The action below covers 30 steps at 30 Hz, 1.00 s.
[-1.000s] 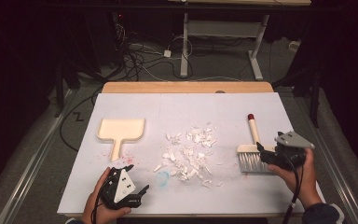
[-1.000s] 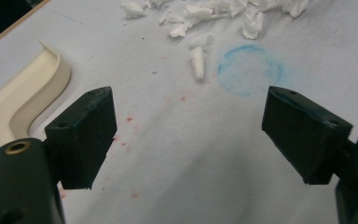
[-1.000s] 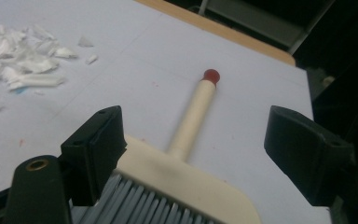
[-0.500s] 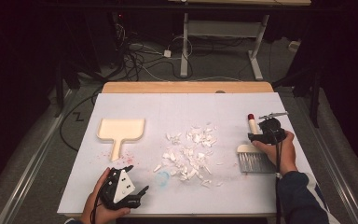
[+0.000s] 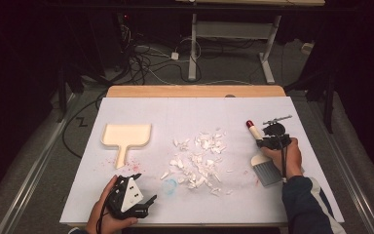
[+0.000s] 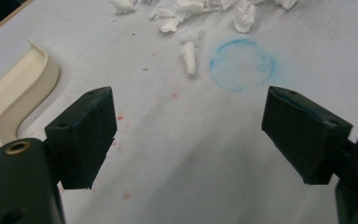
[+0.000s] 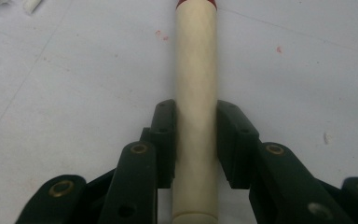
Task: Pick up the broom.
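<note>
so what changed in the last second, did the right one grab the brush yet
Yes. The right gripper moved forward from beside the bristles to the brush handle, and its fingers now close on it. The left gripper, dustpan and paper scraps stayed put.

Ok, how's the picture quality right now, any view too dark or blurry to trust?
High view: the white table top is evenly lit, the room around it very dark. Left gripper view: the paper scraps are soft but readable, and the open left claw is sharp. Right gripper view: the brush handle is clear, slightly blurred nearest the lens.
</note>
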Each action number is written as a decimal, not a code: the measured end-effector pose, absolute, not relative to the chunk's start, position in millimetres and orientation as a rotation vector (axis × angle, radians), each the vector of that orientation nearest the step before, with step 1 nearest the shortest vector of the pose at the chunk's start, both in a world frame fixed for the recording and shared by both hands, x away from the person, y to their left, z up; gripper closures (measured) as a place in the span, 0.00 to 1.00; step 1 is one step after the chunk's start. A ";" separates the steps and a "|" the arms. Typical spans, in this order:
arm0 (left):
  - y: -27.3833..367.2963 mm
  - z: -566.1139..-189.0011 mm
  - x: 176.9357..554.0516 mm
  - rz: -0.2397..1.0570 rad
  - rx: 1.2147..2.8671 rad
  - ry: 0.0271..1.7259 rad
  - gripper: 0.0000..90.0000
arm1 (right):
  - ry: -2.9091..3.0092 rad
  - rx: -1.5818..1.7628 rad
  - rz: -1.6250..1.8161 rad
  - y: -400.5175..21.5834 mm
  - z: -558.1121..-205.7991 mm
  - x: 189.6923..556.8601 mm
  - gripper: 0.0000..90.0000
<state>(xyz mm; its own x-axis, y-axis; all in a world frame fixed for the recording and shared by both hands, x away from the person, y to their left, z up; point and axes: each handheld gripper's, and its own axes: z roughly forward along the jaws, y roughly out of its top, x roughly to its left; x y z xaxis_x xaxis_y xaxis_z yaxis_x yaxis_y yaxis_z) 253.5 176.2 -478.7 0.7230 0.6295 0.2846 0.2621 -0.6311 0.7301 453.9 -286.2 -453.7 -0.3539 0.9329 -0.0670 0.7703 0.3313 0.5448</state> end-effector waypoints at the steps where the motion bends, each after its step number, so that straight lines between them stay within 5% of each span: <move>1: 176.0 -478.9 253.5 0.695 2.244 0.671 0.19 | 2.233 1.511 0.614 -286.8 -453.6 453.6 0.79; 19: 179.5 -476.4 252.0 0.688 2.214 0.714 0.19 | 2.092 1.327 0.958 -308.4 -415.6 403.4 0.79; 30: 141.9 -441.8 253.4 0.525 2.049 0.677 0.19 | 2.003 1.166 1.164 -312.7 -375.8 344.9 0.79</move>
